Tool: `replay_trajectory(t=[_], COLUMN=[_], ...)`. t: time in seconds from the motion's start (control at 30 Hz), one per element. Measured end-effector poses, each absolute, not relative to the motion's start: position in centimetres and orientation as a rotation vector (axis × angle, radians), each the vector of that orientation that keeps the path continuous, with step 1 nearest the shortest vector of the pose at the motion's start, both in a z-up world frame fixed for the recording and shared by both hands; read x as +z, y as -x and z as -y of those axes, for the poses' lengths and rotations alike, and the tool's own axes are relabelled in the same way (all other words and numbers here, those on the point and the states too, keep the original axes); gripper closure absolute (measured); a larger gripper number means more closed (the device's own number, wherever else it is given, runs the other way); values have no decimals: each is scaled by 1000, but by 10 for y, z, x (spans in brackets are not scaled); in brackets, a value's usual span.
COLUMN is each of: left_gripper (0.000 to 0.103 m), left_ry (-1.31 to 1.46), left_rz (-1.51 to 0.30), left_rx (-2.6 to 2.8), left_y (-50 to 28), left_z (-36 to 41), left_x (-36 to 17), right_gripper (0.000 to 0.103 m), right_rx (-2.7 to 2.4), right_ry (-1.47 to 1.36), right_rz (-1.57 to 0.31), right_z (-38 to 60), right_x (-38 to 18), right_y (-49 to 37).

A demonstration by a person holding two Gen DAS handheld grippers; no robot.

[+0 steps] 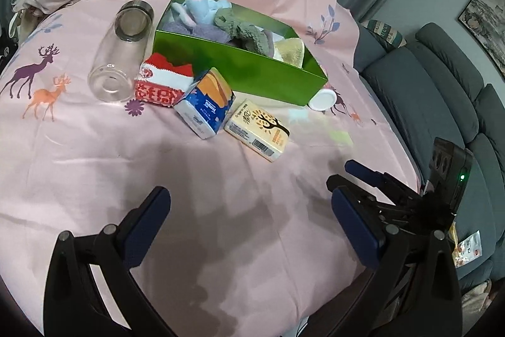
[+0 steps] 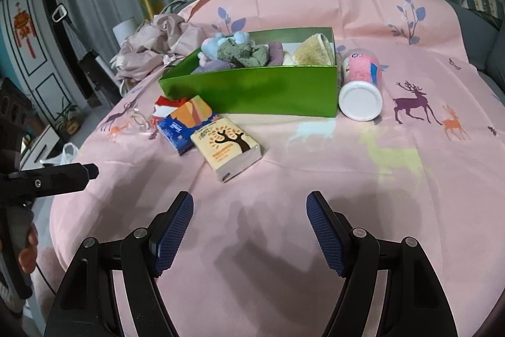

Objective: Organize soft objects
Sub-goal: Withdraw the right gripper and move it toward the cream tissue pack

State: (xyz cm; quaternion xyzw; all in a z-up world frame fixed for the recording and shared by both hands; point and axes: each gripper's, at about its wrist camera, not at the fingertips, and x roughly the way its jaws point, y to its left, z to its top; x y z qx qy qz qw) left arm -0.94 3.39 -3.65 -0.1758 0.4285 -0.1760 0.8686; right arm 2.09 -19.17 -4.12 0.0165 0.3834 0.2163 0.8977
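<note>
**Both grippers empty above the pink cloth**

Left wrist view: your left gripper (image 1: pixel 249 226) hangs with jaws apart, nothing between them. Beyond lie the yellow tissue pack (image 1: pixel 257 130), blue tissue pack (image 1: pixel 205 103) and red pouch (image 1: pixel 162 81), near the green box (image 1: pixel 240 71) of soft toys.

Right wrist view: your right gripper (image 2: pixel 249 232) is spread wide too, empty. The yellow tissue pack (image 2: pixel 227 149) lies just ahead; a white-lidded jar (image 2: pixel 361 87) lies right of the box.

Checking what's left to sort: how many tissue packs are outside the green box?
3. A red-and-white pack beside the glass jar, a blue pack leaning on it, a beige pack nearest the cameras. More may be hidden behind the green box.
</note>
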Motion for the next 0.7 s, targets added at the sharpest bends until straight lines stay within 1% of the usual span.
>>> replay_trajectory(t=[0.17, 0.37, 0.47, 0.5, 0.63, 0.67, 0.7], left_gripper=[1, 5, 6, 8, 9, 10, 17], left_ry=[374, 409, 396, 398, 419, 425, 430], left_rz=[-927, -933, -945, -948, -963, -967, -974], left_rx=[-346, -286, -267, -266, -274, -279, -282], left_y=[-7, -22, -31, -33, -48, -52, -55], left_z=[-30, -30, -25, -23, -15, -12, -10], left_x=[-47, -53, -54, -55, -58, -60, -62], right_gripper=[28, 28, 28, 29, 31, 31, 31], right_rx=[452, 515, 548, 556, 651, 670, 679], right_ry=[-6, 38, 90, 103, 100, 108, 123], right_rz=[-792, -760, -771, -774, -807, -815, -820], right_z=[194, 193, 189, 188, 183, 181, 179], right_x=[-49, -50, -55, -56, -61, -62, -63], right_y=[-34, -50, -61, -65, -84, -87, -90])
